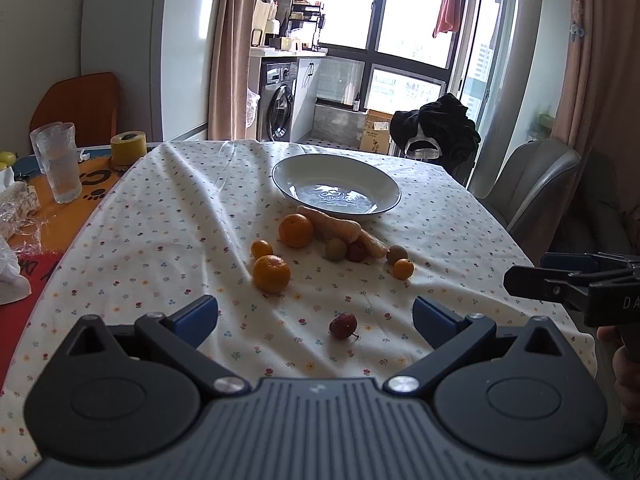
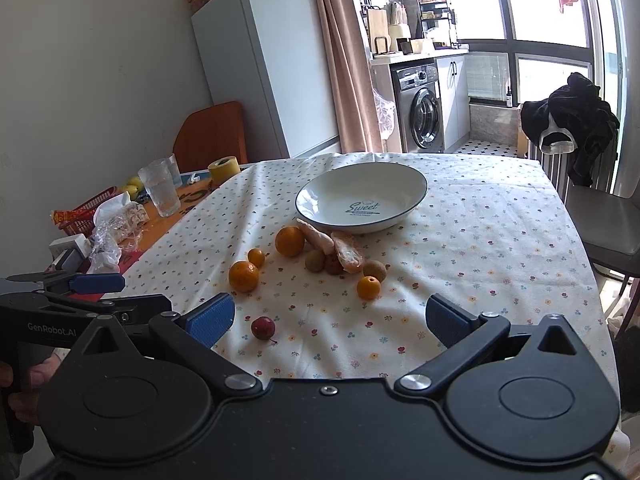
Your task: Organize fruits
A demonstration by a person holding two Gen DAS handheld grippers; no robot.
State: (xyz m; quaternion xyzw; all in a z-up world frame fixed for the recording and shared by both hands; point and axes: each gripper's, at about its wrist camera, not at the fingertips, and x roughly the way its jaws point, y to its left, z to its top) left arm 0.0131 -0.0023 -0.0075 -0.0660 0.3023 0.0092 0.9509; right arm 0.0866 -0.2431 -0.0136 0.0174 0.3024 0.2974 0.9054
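Observation:
An empty white plate (image 1: 336, 184) (image 2: 362, 196) with a blue rim sits mid-table. In front of it lies a cluster of fruit: a large orange (image 1: 296, 230) (image 2: 290, 241), a second orange (image 1: 272, 274) (image 2: 243, 276), two small ones (image 1: 262, 249) (image 1: 403, 269), brownish-green round fruits (image 1: 335, 249) (image 2: 375, 270) and two pale oblong pieces (image 1: 340, 226) (image 2: 347, 251). A small red fruit (image 1: 343, 326) (image 2: 263, 328) lies alone, nearest me. My left gripper (image 1: 314, 320) hovers open just before it. My right gripper (image 2: 328, 316) is open and empty, with the red fruit to its left.
A flowered cloth (image 1: 180, 216) covers the table. At the left are a glass (image 1: 60, 164) (image 2: 160, 192), a yellow tape roll (image 1: 128, 146), plastic wrap and a red basket (image 2: 86, 210). Chairs (image 2: 600, 216) stand at the right; a fridge and washing machine stand behind.

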